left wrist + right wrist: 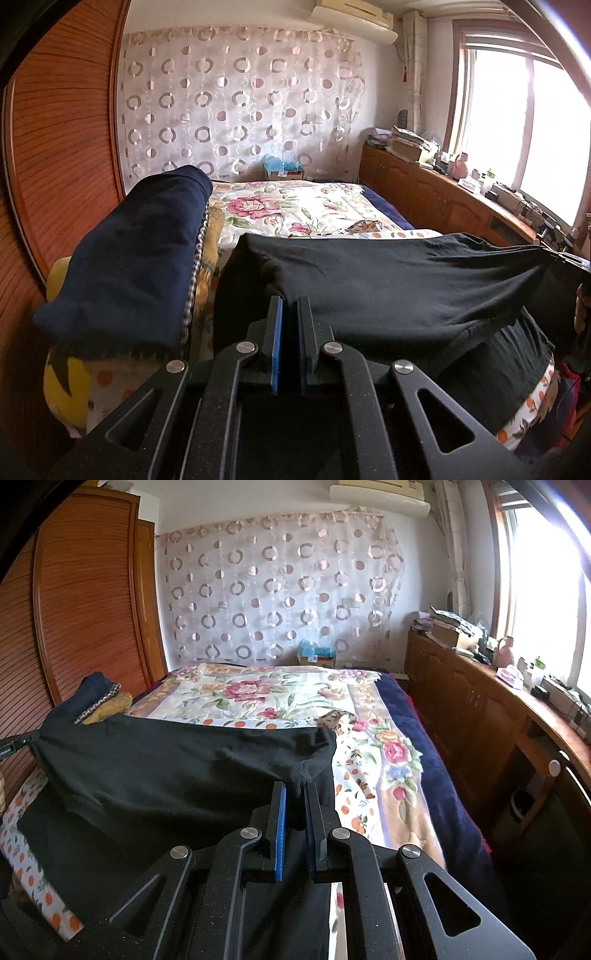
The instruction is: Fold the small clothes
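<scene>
The left tongs (pixel 291 306) and right tongs (pixel 295 794) are each gripping a corner of the black knit garment (pixel 388 280), stretched above the floral-quilted bed (pixel 258 698). Folding is barely beginning; creases remain undone.

Hidden or unreadable from your two wrist views: the black garment (pixel 388 280) covers the near part of the bed (pixel 295 206), so you cannot see what lies under it. Its lower hem drops behind the left gripper (pixel 290 306) body and out of sight. In the right wrist view the cloth pinched at the right gripper (pixel 294 794) hides how much fabric sits between the pads. The stack of folded clothes (pixel 129 258) is cut by its own blur at the near end; you cannot count its layers. The small items on the window counter (pixel 535 686) are too small and glare-washed to identify. The window (pixel 535 122) is blown out.
</scene>
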A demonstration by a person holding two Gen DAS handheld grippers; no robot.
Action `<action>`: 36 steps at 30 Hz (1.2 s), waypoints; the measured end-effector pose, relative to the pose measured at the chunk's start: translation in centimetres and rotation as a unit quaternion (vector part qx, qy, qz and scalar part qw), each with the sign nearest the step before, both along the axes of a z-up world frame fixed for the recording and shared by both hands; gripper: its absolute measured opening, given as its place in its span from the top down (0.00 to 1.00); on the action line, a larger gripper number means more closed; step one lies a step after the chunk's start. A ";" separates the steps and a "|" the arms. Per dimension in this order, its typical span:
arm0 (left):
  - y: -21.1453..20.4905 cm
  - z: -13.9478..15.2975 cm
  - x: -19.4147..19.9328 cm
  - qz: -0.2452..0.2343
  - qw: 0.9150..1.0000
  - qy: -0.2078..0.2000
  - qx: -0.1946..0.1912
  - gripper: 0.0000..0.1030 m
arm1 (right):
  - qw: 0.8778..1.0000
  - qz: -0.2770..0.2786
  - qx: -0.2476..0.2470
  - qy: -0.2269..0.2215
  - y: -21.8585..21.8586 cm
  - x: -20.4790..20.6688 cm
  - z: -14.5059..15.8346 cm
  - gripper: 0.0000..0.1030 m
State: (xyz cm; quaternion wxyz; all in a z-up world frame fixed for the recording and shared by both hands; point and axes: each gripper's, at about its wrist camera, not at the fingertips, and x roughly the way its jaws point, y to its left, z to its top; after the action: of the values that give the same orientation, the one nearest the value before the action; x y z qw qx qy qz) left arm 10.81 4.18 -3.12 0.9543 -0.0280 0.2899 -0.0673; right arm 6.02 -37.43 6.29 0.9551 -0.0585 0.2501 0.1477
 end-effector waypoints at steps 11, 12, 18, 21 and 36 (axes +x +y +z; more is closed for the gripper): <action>0.1 0.2 -4.7 0.008 1.000 -0.002 0.006 0.92 | 1.000 0.010 0.002 0.001 -1.5 -3.9 -0.1 0.91; 0.2 0.2 -5.1 0.008 1.000 -0.003 0.004 0.92 | 1.000 0.011 0.003 0.001 -1.5 -4.4 -0.1 0.91; 0.5 -1.0 -6.2 0.010 1.000 0.013 0.008 0.92 | 1.000 0.013 0.004 0.019 -1.5 -5.3 -0.9 0.91; 0.8 -2.6 -6.0 0.018 0.999 0.034 0.014 0.92 | 0.999 0.007 -0.003 0.041 -1.2 -4.8 -1.9 0.91; 0.8 -5.3 -6.6 0.032 0.997 0.063 0.030 0.56 | 0.998 -0.005 -0.043 0.048 0.2 -3.3 -2.1 0.53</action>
State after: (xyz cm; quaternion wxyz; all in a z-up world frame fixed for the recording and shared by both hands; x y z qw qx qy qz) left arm 4.22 5.02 -8.40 0.9361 -0.0125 0.3505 -0.0262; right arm 2.74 -37.25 4.18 0.9392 -0.0915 0.3024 0.1344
